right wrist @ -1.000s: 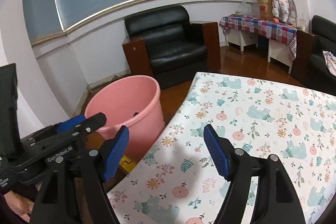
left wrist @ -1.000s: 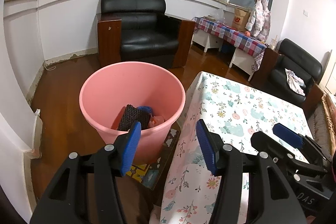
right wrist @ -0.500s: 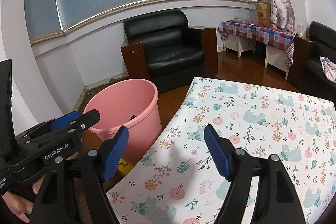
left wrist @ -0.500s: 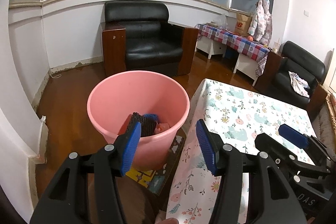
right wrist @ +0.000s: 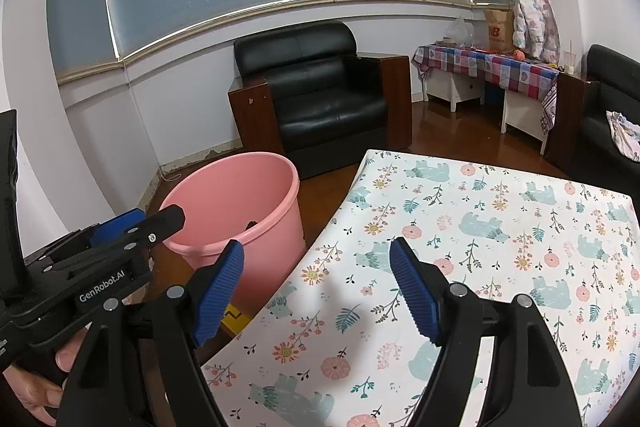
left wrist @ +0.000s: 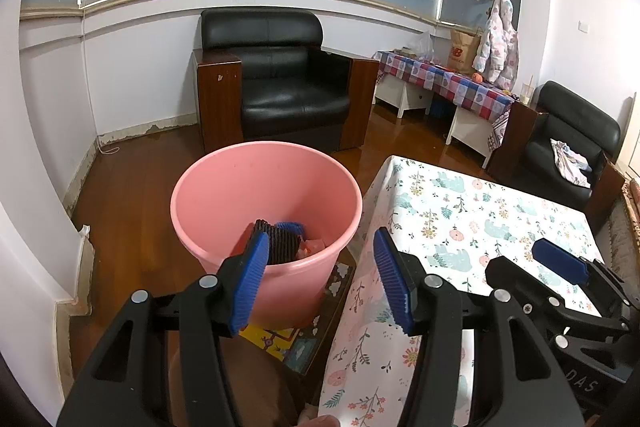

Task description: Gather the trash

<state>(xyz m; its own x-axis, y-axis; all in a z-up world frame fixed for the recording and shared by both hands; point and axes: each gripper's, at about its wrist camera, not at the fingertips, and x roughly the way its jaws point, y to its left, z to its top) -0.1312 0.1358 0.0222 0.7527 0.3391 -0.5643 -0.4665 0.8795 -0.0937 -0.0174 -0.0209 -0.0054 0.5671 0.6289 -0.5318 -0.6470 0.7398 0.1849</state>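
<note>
L gripper point(left wrist: 318, 273) – jaws spread wide, nothing between the blue pads; R gripper point(right wrist: 318, 285) same, released and empty. Writing: "GenRobot.AI" on the L gripper's body as seen from the right wrist cam, "DAS" on the R gripper's body in the left wrist cam. A hand point(right wrist: 38, 387) shows at the lower left of the right view, holding the L gripper's handle.

Pink bucket point(left wrist: 224, 195) sits on the floor just beyond and below the L gripper tips, beside the table's left edge. Trash inside – a dark ribbed piece point(left wrist: 282, 241), smth blue point(left wrist: 290, 225) behind it, orange-red bits point(left wrist: 314, 245) to its right. From the right wrist cam the bucket is left of the R gripper and only a dark scrap shows over the rim. R gripper hangs over the floral/bear tablecloth point(right wrist: 480, 227); cloth top is bare where visible. Colourful floor mat point(left wrist: 296, 343) under the bucket's near side.

Vs 1 s ago: both cams have pulled back and up a bit, bucket looks smaller and farther, more floor visible; jaws unchanged, trash in the same spot.

Further back: black leather armchair point(left wrist: 280, 83) w/ wood sides, checked-cloth side table point(left wrist: 444, 83), paper bag point(left wrist: 464, 51) w/ red "NB" logo, jacket hung on the wall point(left wrist: 496, 39), second black chair point(left wrist: 572, 131) at right.
</note>
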